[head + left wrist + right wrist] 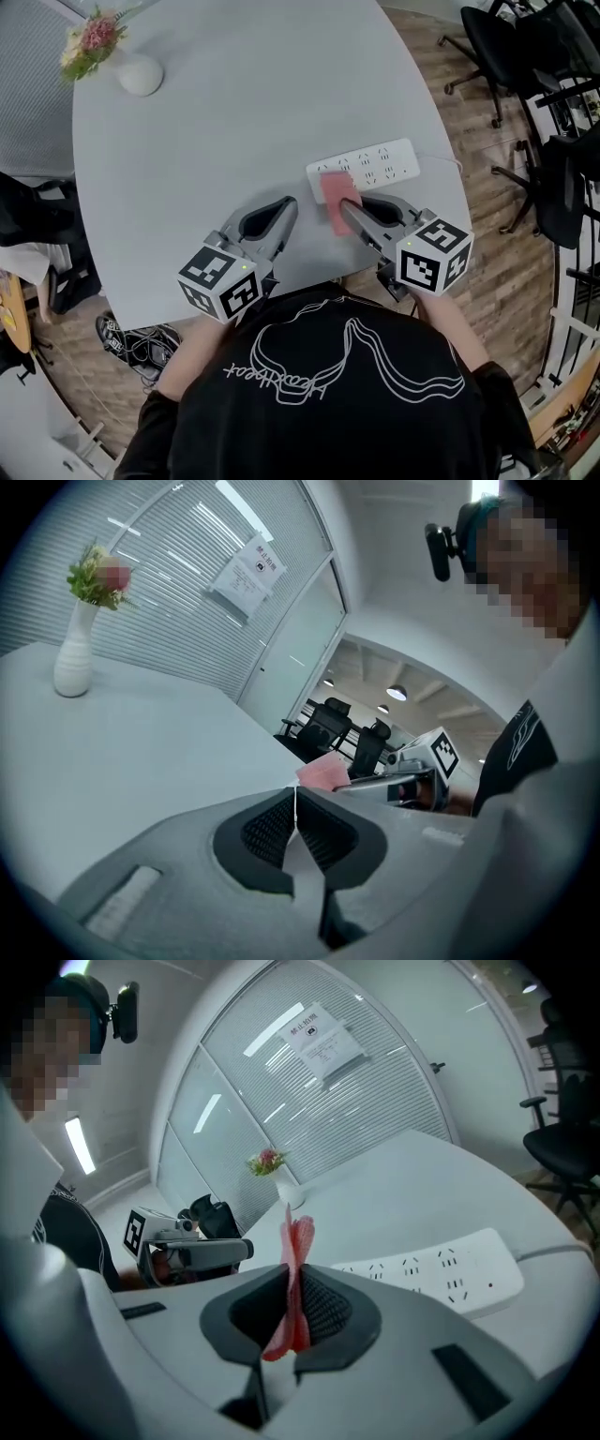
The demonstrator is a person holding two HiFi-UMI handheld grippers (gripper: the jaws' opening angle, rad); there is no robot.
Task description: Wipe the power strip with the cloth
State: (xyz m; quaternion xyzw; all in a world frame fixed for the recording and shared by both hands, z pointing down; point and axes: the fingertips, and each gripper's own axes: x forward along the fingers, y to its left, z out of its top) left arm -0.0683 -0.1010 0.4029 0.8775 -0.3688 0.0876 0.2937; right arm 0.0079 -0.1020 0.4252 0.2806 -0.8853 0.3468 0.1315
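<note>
A white power strip (367, 164) (441, 1274) lies on the grey table (234, 103), its cable leaving at the right end. My right gripper (345, 208) (292, 1262) is shut on a pink cloth (337, 195) (296, 1269), which sticks up between the jaws and hangs over the strip's left end in the head view. My left gripper (287, 208) (296, 803) is shut with nothing in it, left of the cloth and short of the strip. From the left gripper view the cloth (325, 771) shows just beyond the jaws.
A white vase with flowers (131, 67) (77, 653) stands at the table's far left. Black office chairs (525, 103) stand on the wooden floor to the right. The table's front edge runs just under both grippers.
</note>
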